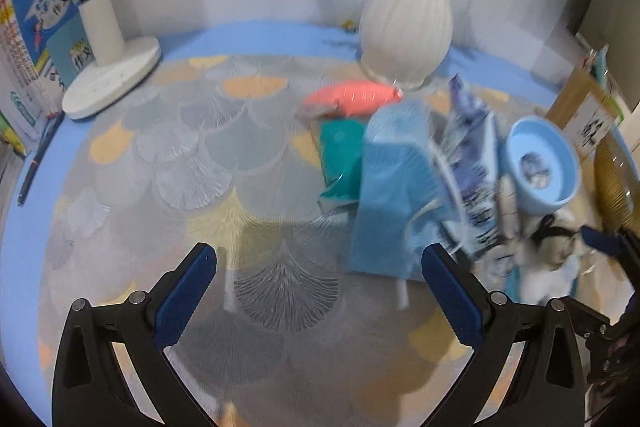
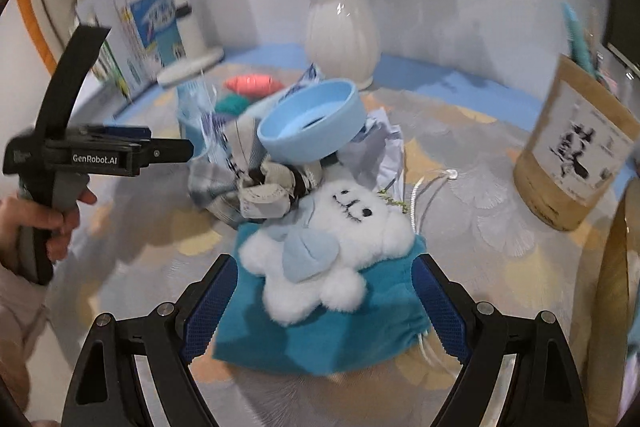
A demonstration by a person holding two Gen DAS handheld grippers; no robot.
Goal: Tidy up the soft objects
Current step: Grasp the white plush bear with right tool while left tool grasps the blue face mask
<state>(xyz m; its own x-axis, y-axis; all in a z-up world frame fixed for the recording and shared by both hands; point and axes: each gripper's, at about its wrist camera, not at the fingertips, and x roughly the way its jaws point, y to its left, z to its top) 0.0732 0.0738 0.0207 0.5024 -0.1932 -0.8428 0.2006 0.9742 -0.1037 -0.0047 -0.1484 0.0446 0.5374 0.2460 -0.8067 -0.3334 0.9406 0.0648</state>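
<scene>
Soft objects sit in one heap on the patterned table mat (image 1: 168,163). Left wrist view: heap at 2–3 o'clock, with a light blue cloth (image 1: 394,187), teal pouch (image 1: 340,159) just left of it, orange-pink item (image 1: 354,99) at 1 o'clock by the white vase (image 1: 406,19), light blue bowl (image 1: 540,163) tilted at 3 o'clock, and white plush toy (image 1: 548,259) at 4 o'clock, blurred. Left gripper (image 1: 320,291) has jaws spread wide with nothing between them, only mat beneath. Lamp base (image 1: 112,79) and books (image 1: 40,39) at 10 o'clock. Right wrist view: right gripper (image 2: 324,303) has jaws wide apart, straddling the plush toy (image 2: 332,251), which lies on a teal drawstring bag (image 2: 320,339); pads not pressing on either. Bowl (image 2: 316,123) at 12 o'clock, tipped on crumpled fabrics (image 2: 256,187). Brown paper-wrapped container (image 2: 572,155) at 2–3 o'clock. Left gripper (image 2: 176,151) seen side-on at 9 o'clock, held by a hand (image 2: 36,223), over the heap's left edge.
</scene>
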